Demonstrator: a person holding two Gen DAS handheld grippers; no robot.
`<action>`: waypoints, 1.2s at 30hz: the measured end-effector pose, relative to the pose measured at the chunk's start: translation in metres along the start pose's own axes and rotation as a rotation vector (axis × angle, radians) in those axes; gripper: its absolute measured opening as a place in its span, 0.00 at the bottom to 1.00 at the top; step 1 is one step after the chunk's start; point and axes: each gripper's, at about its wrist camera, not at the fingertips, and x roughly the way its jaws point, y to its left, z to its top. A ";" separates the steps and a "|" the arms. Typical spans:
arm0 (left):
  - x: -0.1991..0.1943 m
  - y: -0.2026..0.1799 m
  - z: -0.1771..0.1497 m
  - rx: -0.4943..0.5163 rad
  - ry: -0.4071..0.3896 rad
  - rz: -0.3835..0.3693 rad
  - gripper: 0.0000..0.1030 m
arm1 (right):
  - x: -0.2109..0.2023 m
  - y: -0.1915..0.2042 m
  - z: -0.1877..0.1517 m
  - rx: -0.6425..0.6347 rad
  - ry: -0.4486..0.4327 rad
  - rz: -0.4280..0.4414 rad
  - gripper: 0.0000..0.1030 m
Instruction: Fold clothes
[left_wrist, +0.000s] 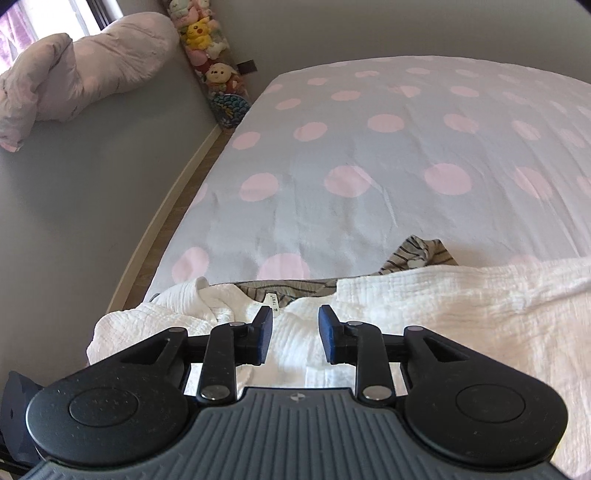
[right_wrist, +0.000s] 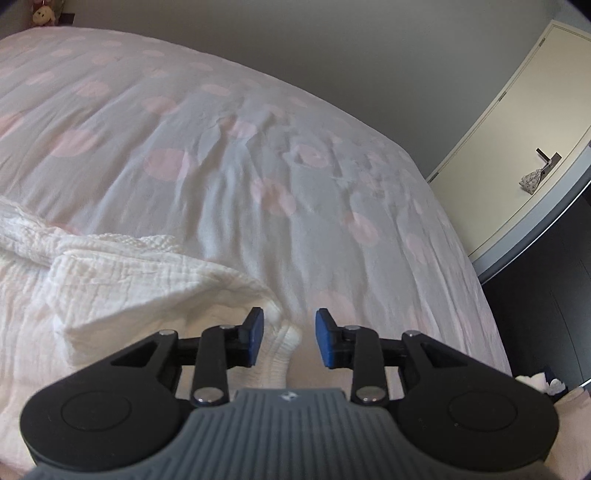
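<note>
Far to your left, a puffy pink quilt (left_wrist: 74, 74) sits bunched up by the window. Next to it, a tall stack of plush toys (left_wrist: 207, 48) stands in the corner against the grey wall (left_wrist: 92, 177). A thin strip of wood floor (left_wrist: 177, 199) runs between that wall and the bed.

The bed sheet (left_wrist: 388, 166) is pale with big pink dots, and it fills most of what you see. The white crinkly shirt (left_wrist: 461, 314) lies on the near edge of the bed. Your left gripper (left_wrist: 295, 334) hangs just over its collar, where a small label (left_wrist: 271, 299) shows. The blue pads are spread apart with nothing between them. A grey striped garment (left_wrist: 417, 254) pokes out from behind the white shirt, touching it, so it is close to where you are working.

Now look at the right wrist view. The same white crinkly shirt (right_wrist: 129, 280) lies folded over on the left side. Its sleeve cuff (right_wrist: 284, 347) sits right between the two pads of your right gripper (right_wrist: 288, 339). The pads are wide apart and are not squeezing the cuff. The dotted bed sheet (right_wrist: 295, 166) is wrinkled beyond it.

Far to the right, past the bed's edge, there is a cream door (right_wrist: 517, 147). A little cloth pouch (right_wrist: 530, 181) hangs from its handle. A dark cabinet (right_wrist: 554, 295) stands beside the door.
</note>
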 end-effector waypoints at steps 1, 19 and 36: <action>-0.002 -0.004 -0.002 0.020 0.002 0.000 0.31 | -0.008 0.004 -0.003 0.004 -0.007 0.021 0.34; 0.059 -0.009 -0.022 0.099 0.078 -0.051 0.45 | -0.035 0.182 0.035 -0.192 -0.119 0.465 0.35; 0.053 -0.038 -0.048 0.183 -0.117 -0.041 0.04 | -0.030 0.300 0.085 -0.359 -0.238 0.604 0.27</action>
